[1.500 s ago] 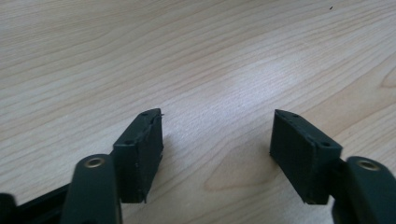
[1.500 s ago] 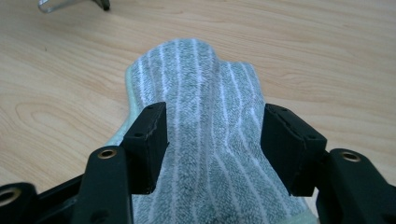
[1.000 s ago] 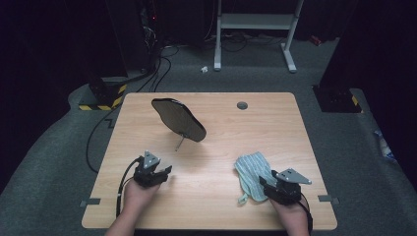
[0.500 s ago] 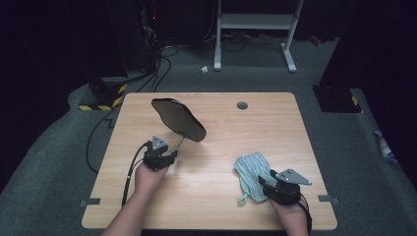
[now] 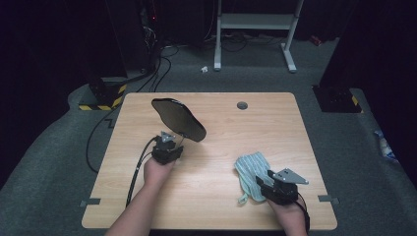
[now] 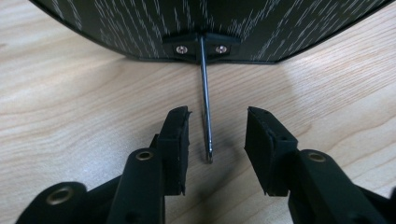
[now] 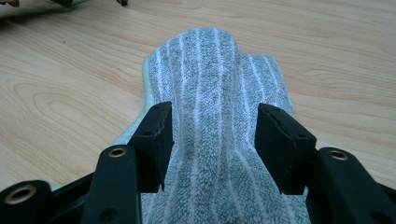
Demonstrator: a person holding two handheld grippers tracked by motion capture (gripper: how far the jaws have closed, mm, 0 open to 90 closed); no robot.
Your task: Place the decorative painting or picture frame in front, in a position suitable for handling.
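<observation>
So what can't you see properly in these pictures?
- Left gripper view: the black oval panel runs off the top edge.
- High view: the left gripper covers the thin metal rod.
- Right gripper view: the striped cloth bulges between the pads; whether they squeeze it is unclear.

You see dark panel (image 6: 205, 23) cut off by top edge in left gripper view. Towel's (image 7: 219, 140) near end runs off bottom edge in right gripper view. Right hand (image 5: 290, 216) partly cropped in high view.

One mirror (image 5: 178, 118), one towel (image 5: 251, 172), two grippers.
</observation>
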